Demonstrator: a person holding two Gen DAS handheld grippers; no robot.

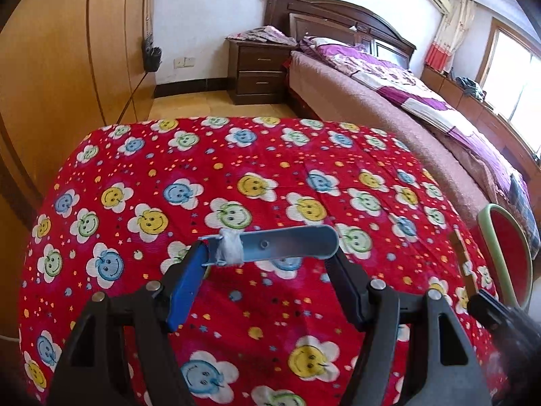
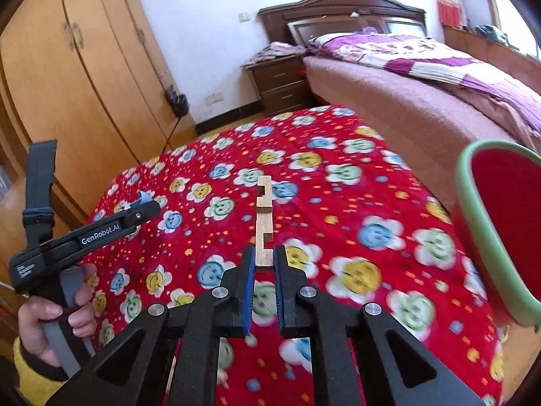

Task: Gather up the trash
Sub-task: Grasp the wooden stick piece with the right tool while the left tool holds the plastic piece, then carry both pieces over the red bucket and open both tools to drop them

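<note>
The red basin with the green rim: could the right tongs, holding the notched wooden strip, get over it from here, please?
Probably yes. The red basin stands beside the right tongs, which grip the wooden strip above the flowered cloth, with nothing between them.

The red basin with a green rim (image 2: pixel 487 223) ran off the right edge; the flowered red cloth (image 2: pixel 389 270) beside it was motion-blurred.

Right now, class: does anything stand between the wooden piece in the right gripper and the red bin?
Nothing visible does. The right gripper holds the notched wooden piece above the flowered cloth; the green-rimmed red bin stands open to its right.
</note>
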